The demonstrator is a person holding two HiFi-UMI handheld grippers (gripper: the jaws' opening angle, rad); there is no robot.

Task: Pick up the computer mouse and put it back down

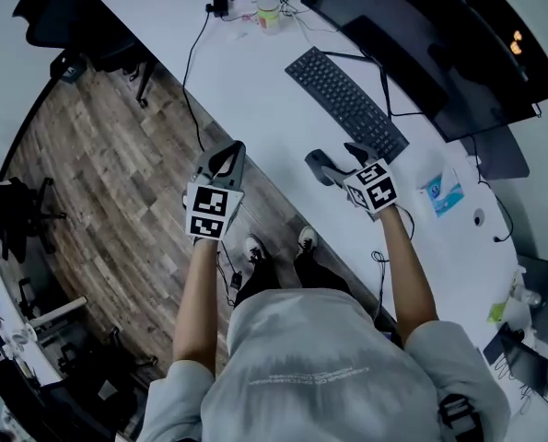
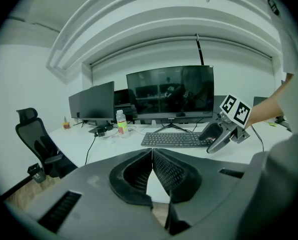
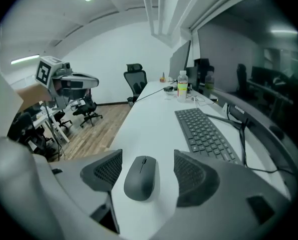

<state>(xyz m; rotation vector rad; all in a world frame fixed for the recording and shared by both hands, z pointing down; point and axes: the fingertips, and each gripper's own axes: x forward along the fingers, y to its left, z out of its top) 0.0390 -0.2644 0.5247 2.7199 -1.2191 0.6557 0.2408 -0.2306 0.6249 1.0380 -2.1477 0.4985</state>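
Note:
A dark grey computer mouse [image 3: 140, 178] lies on the white desk [image 3: 154, 114], just left of the keyboard's near end. My right gripper [image 3: 146, 159] is open and straddles it, one jaw on each side with a gap to the mouse on both. In the head view the right gripper [image 1: 333, 162] covers the mouse. My left gripper [image 2: 152, 151] is shut with nothing in it and hovers over the desk's front edge [image 1: 220, 157], to the left of the right one.
A black keyboard [image 1: 347, 99] lies beyond the mouse, with its cable and a wide monitor [image 2: 170, 91] behind it. A drink bottle [image 1: 268, 9] and a second monitor [image 2: 92, 101] stand further left. A black office chair [image 1: 80, 21] is on the wooden floor.

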